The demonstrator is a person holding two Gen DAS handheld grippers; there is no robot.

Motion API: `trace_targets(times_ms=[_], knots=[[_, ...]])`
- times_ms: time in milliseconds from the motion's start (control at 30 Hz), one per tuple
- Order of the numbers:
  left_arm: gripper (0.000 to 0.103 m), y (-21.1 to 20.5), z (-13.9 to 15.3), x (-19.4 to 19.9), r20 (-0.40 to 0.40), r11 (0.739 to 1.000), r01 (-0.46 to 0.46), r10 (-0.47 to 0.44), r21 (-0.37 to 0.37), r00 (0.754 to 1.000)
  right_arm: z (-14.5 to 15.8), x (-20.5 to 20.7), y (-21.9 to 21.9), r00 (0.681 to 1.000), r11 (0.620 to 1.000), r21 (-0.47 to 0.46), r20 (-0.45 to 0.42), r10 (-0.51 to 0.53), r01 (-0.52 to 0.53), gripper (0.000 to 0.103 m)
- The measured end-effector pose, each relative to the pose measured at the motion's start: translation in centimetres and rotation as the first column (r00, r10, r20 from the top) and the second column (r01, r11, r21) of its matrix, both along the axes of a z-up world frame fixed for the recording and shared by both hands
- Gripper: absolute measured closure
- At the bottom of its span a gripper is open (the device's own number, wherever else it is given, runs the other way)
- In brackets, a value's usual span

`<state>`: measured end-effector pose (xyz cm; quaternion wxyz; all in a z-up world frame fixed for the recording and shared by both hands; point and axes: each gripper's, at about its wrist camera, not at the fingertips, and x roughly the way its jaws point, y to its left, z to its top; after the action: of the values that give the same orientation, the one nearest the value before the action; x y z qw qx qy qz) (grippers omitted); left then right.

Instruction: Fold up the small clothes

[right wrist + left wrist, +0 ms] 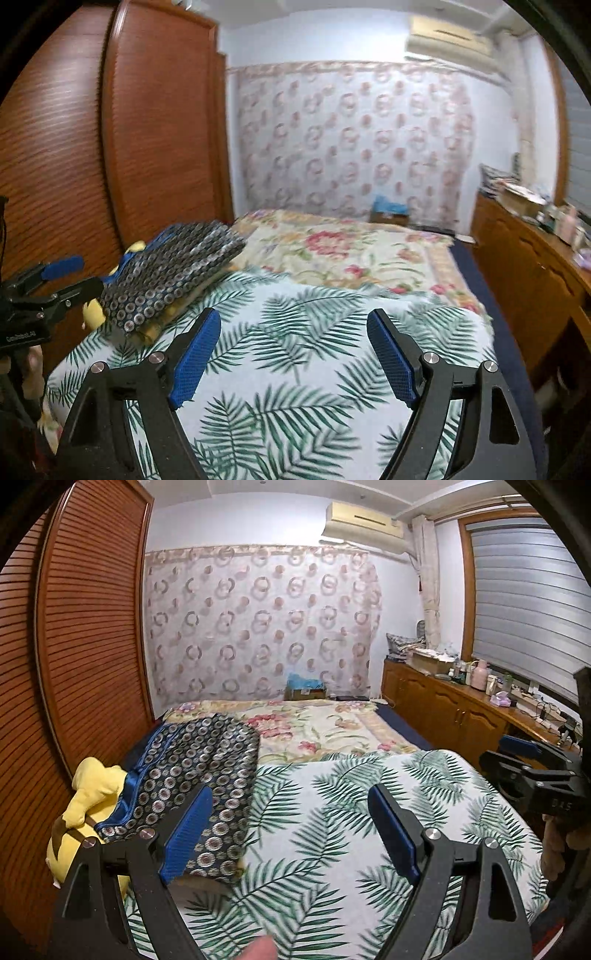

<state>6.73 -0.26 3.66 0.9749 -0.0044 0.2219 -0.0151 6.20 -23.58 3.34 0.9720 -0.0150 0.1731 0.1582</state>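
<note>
A folded dark blue garment with a ring pattern lies at the left side of the bed, on top of a yellow piece. It also shows in the right wrist view. My left gripper is open and empty, held above the palm-leaf cloth, just right of the folded garment. My right gripper is open and empty above the same palm-leaf cloth. The right gripper also shows at the right edge of the left wrist view; the left gripper shows at the left edge of the right wrist view.
A floral blanket covers the far part of the bed. A wooden louvred wardrobe stands at the left. A wooden cabinet with bottles and boxes runs along the right under the window. A box sits at the bed's far end.
</note>
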Motion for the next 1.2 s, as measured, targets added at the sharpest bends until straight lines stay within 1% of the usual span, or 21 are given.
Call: trace_targets(times_ms=[167,367,467,633,800,1200], knots=[[0.017,-1.3,0.2,-0.4,0.010,1.000,0.020,-0.020,0.004,1.000,-0.4,-2.5,-0.9,0.997,0.997,0.044,0.035,-0.070,0.069,0.020],[0.017,-2.0,0.2,-0.3,0.009,1.000,0.024,-0.024,0.014,1.000,-1.5,-2.5,0.4,0.993,0.993,0.054,0.056,-0.108,0.105,0.020],[0.017,-2.0,0.1,-0.2,0.009,1.000,0.024,-0.024,0.012,1.000,-2.1,-1.9,1.2,0.992,0.992,0.062,0.056,-0.112,0.109,0.020],[0.017,-2.0,0.1,-0.1,0.007,1.000,0.021,-0.021,0.011,1.000,-2.0,-2.5,1.7,0.991,0.991,0.065,0.056,-0.119,0.116,0.020],[0.017,-1.9,-0.1,-0.2,0.013,1.000,0.020,-0.020,0.009,1.000,-2.1,-2.5,0.6,0.991,0.991,0.067,0.052,-0.122,0.118,0.020],[0.017,-2.0,0.0,-0.6,0.030,1.000,0.015,-0.015,0.010,0.999,-1.9,-2.3,-0.1,0.992,0.991,0.066,0.047,-0.117,0.114,0.020]])
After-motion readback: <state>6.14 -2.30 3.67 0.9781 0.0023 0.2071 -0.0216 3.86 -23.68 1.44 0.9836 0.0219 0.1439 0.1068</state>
